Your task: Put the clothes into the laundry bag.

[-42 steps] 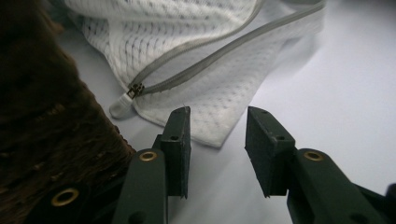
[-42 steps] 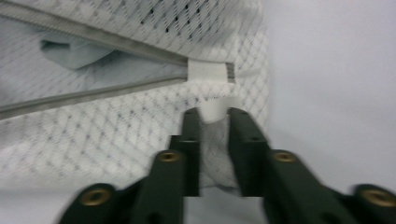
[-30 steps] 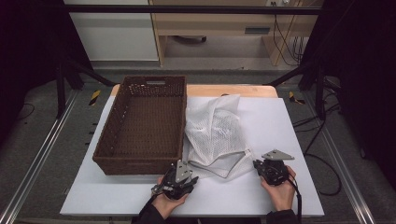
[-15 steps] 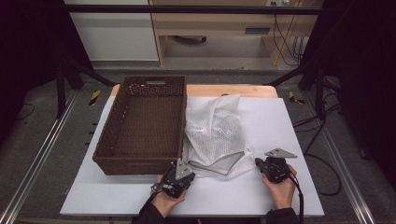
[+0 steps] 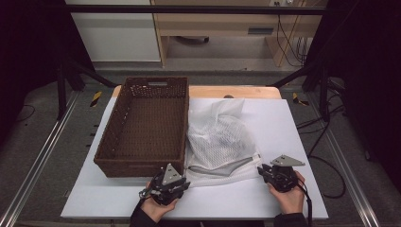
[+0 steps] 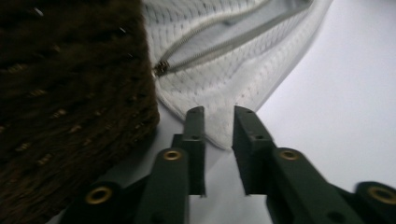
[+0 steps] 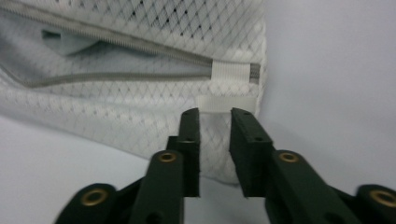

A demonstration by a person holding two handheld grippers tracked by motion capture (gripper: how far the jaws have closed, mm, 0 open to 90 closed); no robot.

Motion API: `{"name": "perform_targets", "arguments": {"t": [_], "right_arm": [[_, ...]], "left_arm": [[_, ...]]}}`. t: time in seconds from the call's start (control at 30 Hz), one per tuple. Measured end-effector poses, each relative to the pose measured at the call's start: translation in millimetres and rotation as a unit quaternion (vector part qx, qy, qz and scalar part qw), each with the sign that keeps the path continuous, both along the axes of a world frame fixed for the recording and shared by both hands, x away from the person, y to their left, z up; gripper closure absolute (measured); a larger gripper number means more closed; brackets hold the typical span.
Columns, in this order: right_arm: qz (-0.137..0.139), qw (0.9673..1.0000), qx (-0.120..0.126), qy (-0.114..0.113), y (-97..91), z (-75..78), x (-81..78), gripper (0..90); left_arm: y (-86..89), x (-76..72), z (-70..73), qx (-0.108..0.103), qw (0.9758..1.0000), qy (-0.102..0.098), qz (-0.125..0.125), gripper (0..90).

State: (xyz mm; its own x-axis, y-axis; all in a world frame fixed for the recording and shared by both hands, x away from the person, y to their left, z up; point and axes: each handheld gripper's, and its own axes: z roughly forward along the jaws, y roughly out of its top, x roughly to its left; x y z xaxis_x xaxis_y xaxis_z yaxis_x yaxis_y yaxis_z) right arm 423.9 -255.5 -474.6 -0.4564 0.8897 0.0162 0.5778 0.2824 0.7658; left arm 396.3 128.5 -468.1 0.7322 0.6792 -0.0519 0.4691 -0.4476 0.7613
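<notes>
— Where do we stand?

— We have the white mesh bag (image 5: 221, 142) lying on the surface (image 5: 293, 123), touching the right side of the brown basket (image 5: 144, 127), its zipper (image 7: 140, 51) partly open toward us. Our left gripper (image 6: 218, 119) and right gripper (image 7: 215, 119) sit at its two near corners, jaws slightly parted, holding nothing.

— So next?

— We judge we're about to pinch both corners; that calls for nudging forward and closing on the mesh.
</notes>
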Motion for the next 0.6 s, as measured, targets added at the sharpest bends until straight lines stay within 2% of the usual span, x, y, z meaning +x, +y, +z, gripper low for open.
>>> {"name": "perform_targets", "arguments": {"t": [0.03,0.1,0.17,0.27,0.43,0.6], "right_arm": [[-0.002,1.0000,0.002,-0.005,-0.1,0.6,0.2,60.1],[-0.002,0.9998,-0.006,-0.019,-0.9,0.9,0.8,55.0],[-0.002,0.9998,0.001,-0.018,-0.5,1.3,1.2,49.9],[-0.007,0.9997,0.001,-0.023,-0.8,1.8,2.7,42.8],[-0.011,0.9995,0.013,-0.026,-5.9,4.6,4.6,37.6],[-0.018,0.9994,0.017,-0.025,-10.4,6.0,3.6,35.4]], "left_arm": [[2.7,-1.6,1.0,-0.002,1.0000,-0.006,0.004,66.5],[9.6,-4.2,1.6,-0.011,0.9999,-0.010,0.002,62.7],[14.6,-5.7,1.3,-0.011,0.9998,-0.016,0.004,58.3],[22.7,-5.6,1.3,-0.012,0.9998,-0.015,0.008,53.5],[33.4,-4.5,0.4,-0.017,0.9996,-0.017,0.014,44.8],[40.1,-3.0,-0.4,-0.022,0.9996,-0.013,0.009,40.4]]}}
